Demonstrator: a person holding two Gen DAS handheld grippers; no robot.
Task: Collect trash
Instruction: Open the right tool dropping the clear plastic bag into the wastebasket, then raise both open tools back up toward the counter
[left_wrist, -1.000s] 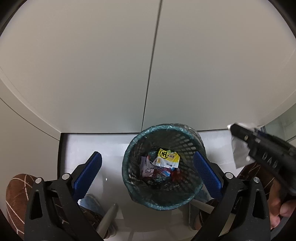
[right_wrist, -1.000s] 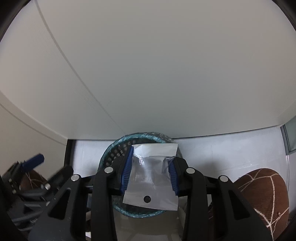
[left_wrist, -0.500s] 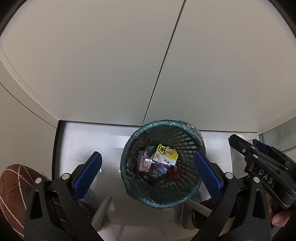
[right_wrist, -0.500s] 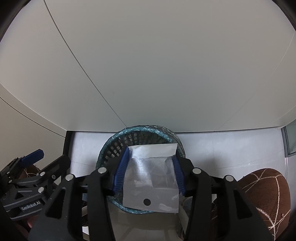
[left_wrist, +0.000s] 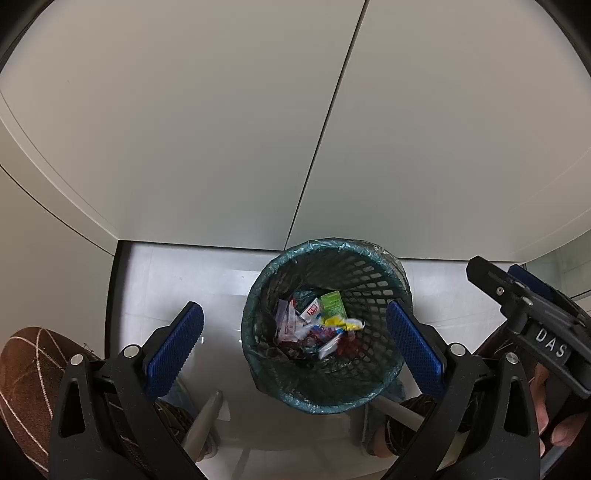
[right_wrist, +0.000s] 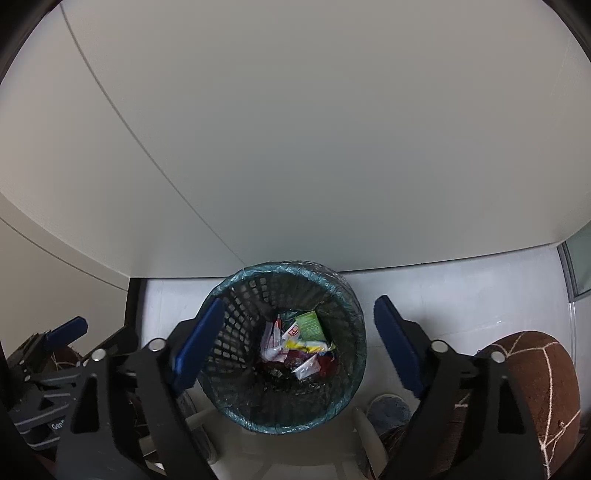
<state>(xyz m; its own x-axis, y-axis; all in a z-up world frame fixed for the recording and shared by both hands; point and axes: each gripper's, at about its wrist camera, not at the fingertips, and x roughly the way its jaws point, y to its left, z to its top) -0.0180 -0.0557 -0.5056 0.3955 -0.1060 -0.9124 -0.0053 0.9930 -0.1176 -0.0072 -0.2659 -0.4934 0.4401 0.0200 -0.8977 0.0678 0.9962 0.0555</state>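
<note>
Trash (right_wrist: 295, 347) lies at the bottom of the one lined mesh bin (right_wrist: 236, 288) on the pale floor (right_wrist: 461, 288): a green packet, a yellow wrapper, a clear bag and several smaller pieces, too jumbled to count exactly. The right gripper (right_wrist: 299, 350) hangs over the bin, spread wide and holding nothing. The left gripper (left_wrist: 293, 352) is likewise wide apart and empty. Both tools crowd the rim, so a careless swing could tip the light bin and spill it. Two brown cushions (right_wrist: 532, 384) flank it.
</note>
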